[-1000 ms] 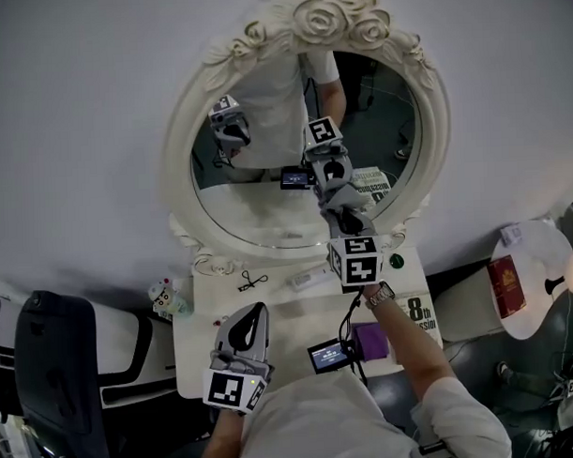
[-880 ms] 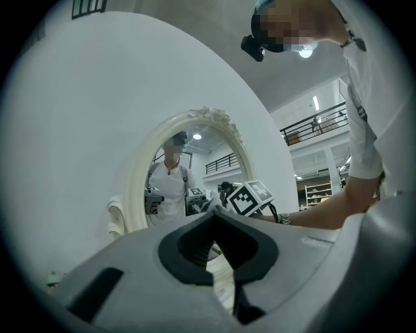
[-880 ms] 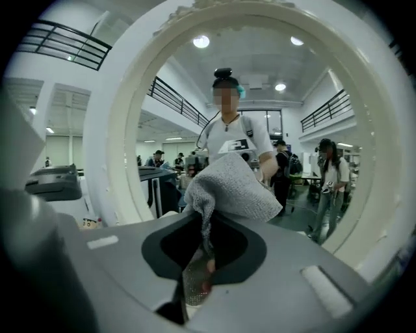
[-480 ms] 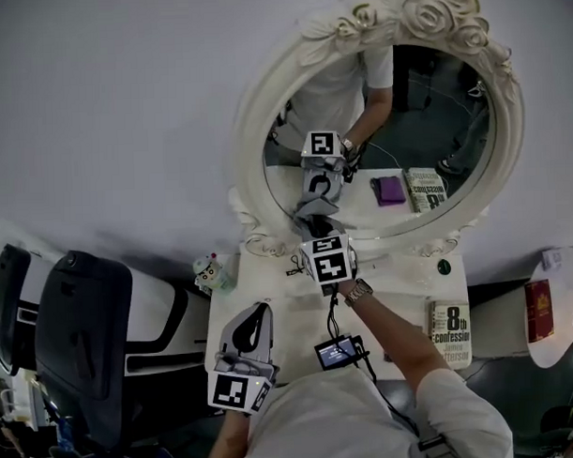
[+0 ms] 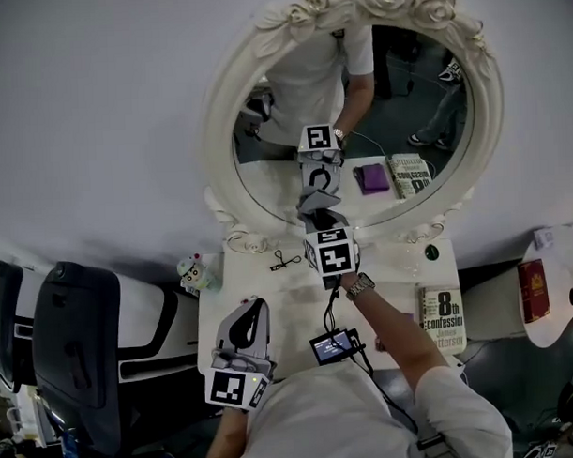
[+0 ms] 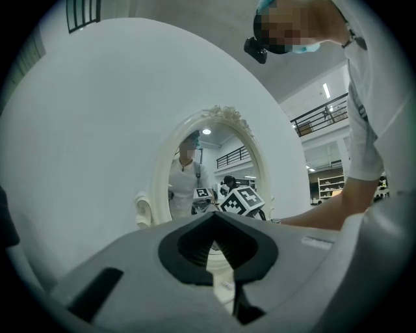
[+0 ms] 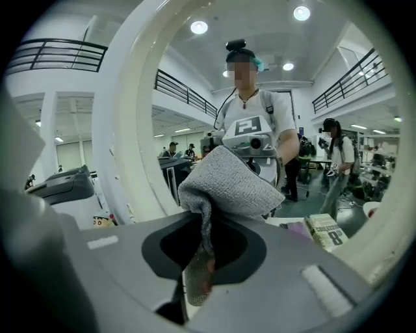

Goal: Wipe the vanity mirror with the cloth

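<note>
Right gripper [image 5: 318, 216], frame centre: jaws clamped on the grey knitted cloth [image 5: 315, 203]. The cloth's bunched end sits against the lower glass of the oval vanity mirror with a white rose-carved frame [image 5: 222, 132], meeting its own reflection. The right gripper view confirms it: a fold of cloth [image 7: 227, 185] is pinched in the jaw slot. Left gripper [image 5: 253, 309], lower left, is over the white tabletop [image 5: 289, 291], well clear of the mirror. Its jaws are pressed together with nothing between them.
</note>
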Motion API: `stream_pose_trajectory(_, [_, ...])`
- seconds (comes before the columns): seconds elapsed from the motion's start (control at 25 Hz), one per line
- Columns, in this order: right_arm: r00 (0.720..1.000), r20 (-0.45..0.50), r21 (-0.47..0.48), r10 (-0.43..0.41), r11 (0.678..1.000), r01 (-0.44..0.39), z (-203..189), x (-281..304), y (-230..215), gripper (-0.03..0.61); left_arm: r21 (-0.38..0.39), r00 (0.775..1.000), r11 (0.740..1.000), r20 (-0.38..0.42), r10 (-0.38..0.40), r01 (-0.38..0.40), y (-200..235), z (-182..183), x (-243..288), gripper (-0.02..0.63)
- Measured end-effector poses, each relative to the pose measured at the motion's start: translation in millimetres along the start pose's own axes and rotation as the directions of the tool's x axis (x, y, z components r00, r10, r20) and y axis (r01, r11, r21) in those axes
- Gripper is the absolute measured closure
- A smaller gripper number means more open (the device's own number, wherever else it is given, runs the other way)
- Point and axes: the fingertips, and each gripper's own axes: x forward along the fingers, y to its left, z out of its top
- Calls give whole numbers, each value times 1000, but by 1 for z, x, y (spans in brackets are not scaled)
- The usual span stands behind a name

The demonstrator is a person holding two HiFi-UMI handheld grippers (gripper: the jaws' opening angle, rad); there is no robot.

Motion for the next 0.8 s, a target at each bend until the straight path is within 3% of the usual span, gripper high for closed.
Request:
stream_pose_trajectory(0.36, [977,-16,54,-211,976,212,-24,-56,-129,540,-16,993,993,25,-115,115,-58,2,34,607])
stream_pose_trajectory(0.6, [953,-31,95,-301,948,302,-34,-82,-188,538,-34,993,993,23,-116,116,-74,-1,38,607])
stream_pose_trajectory(0.8, [939,-44,83,-340,936,343,-40,-92,-211,540,-40,993,992,29,-115,116,-81,-2,39,607])
